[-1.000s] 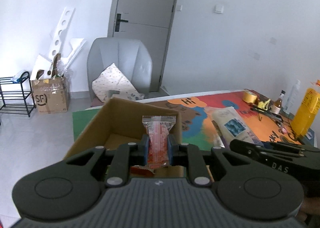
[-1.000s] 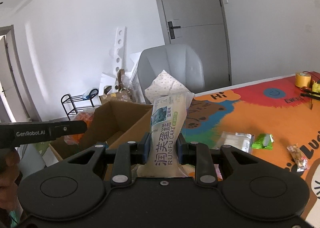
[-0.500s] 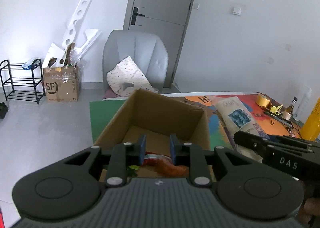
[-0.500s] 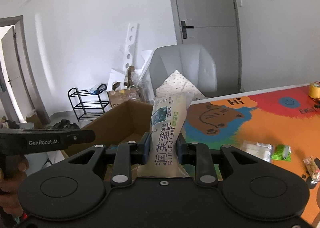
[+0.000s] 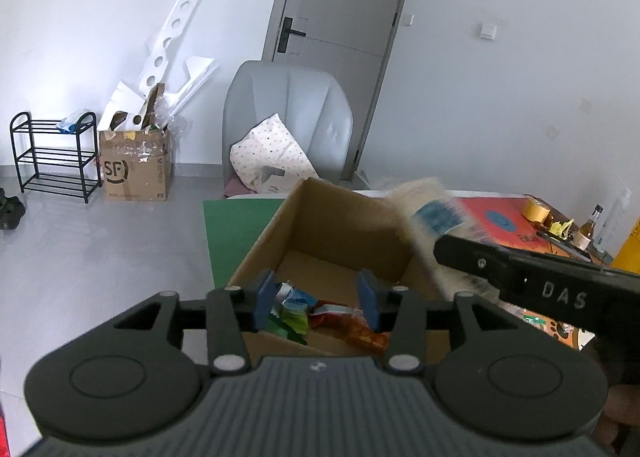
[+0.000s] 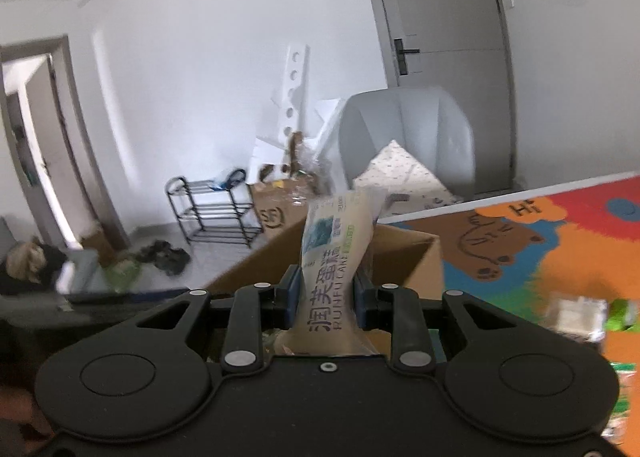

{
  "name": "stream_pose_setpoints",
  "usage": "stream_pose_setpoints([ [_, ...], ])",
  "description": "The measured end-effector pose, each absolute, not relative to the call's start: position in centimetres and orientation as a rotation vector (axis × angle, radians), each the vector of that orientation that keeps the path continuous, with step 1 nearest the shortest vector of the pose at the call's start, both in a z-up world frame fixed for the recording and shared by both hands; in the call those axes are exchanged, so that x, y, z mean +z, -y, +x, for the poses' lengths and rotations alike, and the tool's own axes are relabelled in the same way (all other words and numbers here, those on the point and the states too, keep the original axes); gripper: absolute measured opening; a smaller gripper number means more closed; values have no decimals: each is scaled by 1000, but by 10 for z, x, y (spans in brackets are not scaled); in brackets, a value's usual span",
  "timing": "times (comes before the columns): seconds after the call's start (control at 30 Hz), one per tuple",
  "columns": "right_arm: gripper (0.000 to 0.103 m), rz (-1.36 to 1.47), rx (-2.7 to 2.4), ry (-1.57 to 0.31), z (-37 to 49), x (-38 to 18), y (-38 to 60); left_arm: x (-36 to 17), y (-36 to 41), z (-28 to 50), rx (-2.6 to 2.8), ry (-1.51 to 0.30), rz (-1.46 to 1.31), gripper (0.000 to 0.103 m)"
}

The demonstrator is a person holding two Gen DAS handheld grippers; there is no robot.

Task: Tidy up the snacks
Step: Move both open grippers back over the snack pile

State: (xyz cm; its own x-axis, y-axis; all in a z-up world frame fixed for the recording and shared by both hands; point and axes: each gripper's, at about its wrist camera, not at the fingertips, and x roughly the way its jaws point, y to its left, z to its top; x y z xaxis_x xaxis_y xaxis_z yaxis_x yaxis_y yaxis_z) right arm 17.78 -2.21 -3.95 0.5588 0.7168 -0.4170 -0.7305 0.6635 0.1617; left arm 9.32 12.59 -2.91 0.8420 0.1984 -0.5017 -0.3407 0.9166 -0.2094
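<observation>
Cardboard box (image 5: pixel 320 225) open-topped on tabletop (image 6: pixel 560 257), near its edge, w/ green mat beside it. Left claw (image 5: pixel 316 299) spread wide, nothing between blue pads (image 5: pixel 266 299), hovering over near rim of box. Inside box, below claw: green wrapper (image 5: pixel 290 317) and orange-red snack packet (image 5: pixel 352 321), lying loose on bottom, touching each other. Right claw (image 6: pixel 327 295) clenched on cake packet (image 6: pixel 336 265), pale bag w/ "RUNFU CAKE" print, upright, top end poking above pads. Same packet seen blurred in left view, just right of box, above its right wall; whether over box interior or beside it — can't tell. Right claw body marked "DAS" crossing left view's right side. More snacks on colourful tabletop cover at right of right view: clear-wrapped packet (image 6: pixel 576 317), green packet (image 6: pixel 622 319), both blurred. Tape roll (image 5: pixel 536 209) and small bottle (image 5: pixel 588 225) at far tabletop end. Grey chair (image 5: pixel 288 117) w/ dotted pillow (image 5: pixel 268 153) behind box.
</observation>
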Motion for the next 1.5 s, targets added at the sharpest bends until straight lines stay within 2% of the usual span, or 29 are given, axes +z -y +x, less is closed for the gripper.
stream_pose_setpoints([
  [0.07,38,-28,855,-472,176,-38,24,-28,-124,92,292,-490,-296,53],
  [0.13,42,-20,838,-474,176,-38,30,-28,-123,91,295,-484,-297,66],
  [0.2,43,-12,814,-481,178,-39,36,-27,-120,90,295,-476,-292,72],
  [0.4,53,8,731,-500,183,-44,64,-28,-106,95,278,-471,-266,82],
  [0.7,63,28,647,-517,181,-51,104,-30,-81,106,243,-482,-243,88],
  [0.77,69,33,630,-516,181,-52,113,-29,-74,108,234,-484,-231,89],
  [0.9,74,40,600,-512,181,-53,130,-27,-59,113,211,-485,-215,91],
  [1.17,91,64,549,-507,183,-56,165,-28,-28,121,162,-499,-183,92],
  [1.33,96,81,514,-512,184,-58,184,-31,-13,126,134,-513,-171,92],
  [1.5,98,97,485,-520,186,-64,202,-32,2,131,102,-520,-165,92],
])
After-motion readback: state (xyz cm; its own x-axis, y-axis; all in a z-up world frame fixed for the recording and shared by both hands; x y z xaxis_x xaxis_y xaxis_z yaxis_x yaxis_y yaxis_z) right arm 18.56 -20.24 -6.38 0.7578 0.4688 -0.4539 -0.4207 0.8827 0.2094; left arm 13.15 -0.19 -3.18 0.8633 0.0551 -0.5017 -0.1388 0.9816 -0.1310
